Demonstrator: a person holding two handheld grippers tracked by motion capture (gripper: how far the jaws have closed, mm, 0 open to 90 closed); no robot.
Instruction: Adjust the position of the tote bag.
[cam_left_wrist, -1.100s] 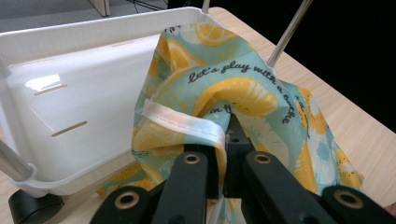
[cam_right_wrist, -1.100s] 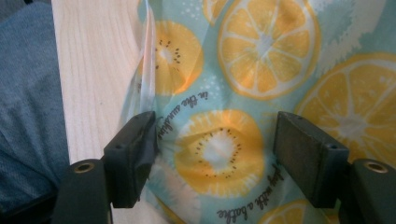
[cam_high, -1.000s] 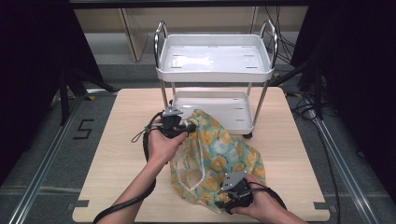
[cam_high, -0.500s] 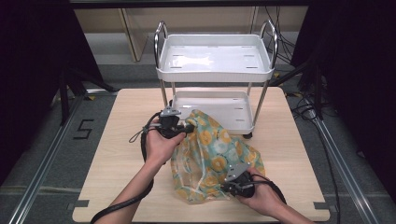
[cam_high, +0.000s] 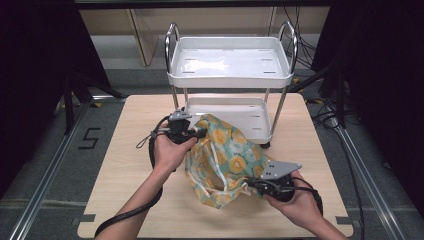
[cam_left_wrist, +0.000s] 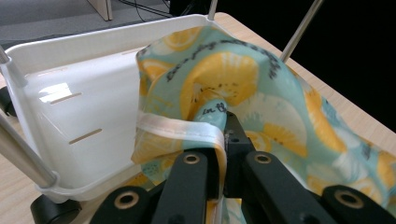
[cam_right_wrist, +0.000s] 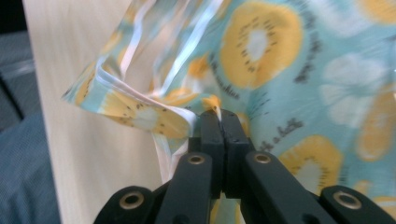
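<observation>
A teal fabric bag printed with yellow citrus slices and white flowers (cam_high: 227, 160) lies on the pale wooden table (cam_high: 125, 165), stretched between the two hand-held grippers. Its far end rests against the lower tray of a small white two-tier trolley with chrome posts (cam_high: 230, 65) that stands at the back of the table.

The left gripper (cam_high: 192, 132) sits at the bag's far corner, beside the lower tray. In the left gripper view its jaws are closed on the bag's white-taped hem (cam_left_wrist: 187, 128) — the cloth bunches up over the jaw tips, with the white tray just behind.

The right gripper (cam_high: 252, 186), topped by a grey three-cornered plate, is at the near edge of the bag. In the right gripper view its jaws are pressed together on a fold of the bag's rim, which lifts off the table into an open mouth to the left.

Dark script is printed across the fabric; in the left gripper view a fragment reads "in th", the rest too curved to make out. A black "5" (cam_high: 89, 138) is marked on the grey floor left of the table.
</observation>
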